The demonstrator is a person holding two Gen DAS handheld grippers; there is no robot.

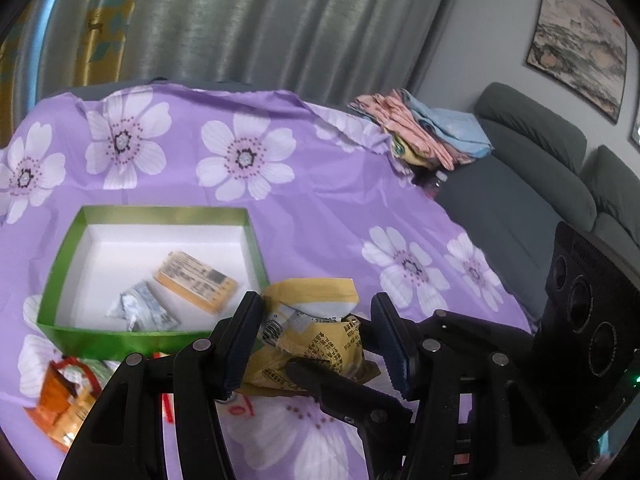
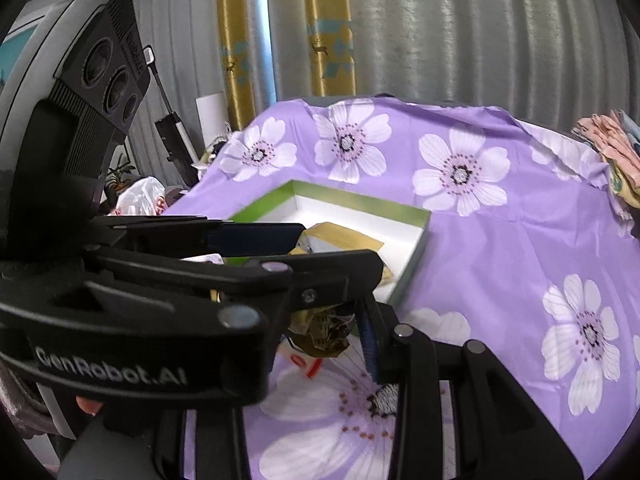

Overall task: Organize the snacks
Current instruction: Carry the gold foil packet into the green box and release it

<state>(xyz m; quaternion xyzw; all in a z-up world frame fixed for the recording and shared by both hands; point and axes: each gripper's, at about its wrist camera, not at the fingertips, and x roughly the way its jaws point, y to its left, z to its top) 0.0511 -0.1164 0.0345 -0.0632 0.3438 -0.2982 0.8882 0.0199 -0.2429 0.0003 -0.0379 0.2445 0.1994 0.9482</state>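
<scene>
A green box (image 1: 60, 256) with a white inside lies on the purple flowered cloth. It holds an orange packet (image 1: 196, 282) and a silver packet (image 1: 142, 312). My left gripper (image 1: 316, 344) is open around a crumpled yellow snack packet (image 1: 316, 320) just right of the box's near corner. The right gripper's finger reaches in from below onto that packet. In the right wrist view the left gripper (image 2: 224, 256) fills the left side, the box (image 2: 360, 200) is behind it, and my right gripper (image 2: 340, 340) pinches the dark yellow packet (image 2: 320, 332).
An orange snack bag (image 1: 66, 400) lies on the cloth near the left edge. Folded cloths (image 1: 424, 132) sit at the table's far right corner. A grey sofa (image 1: 520, 184) stands to the right. Curtains hang behind the table.
</scene>
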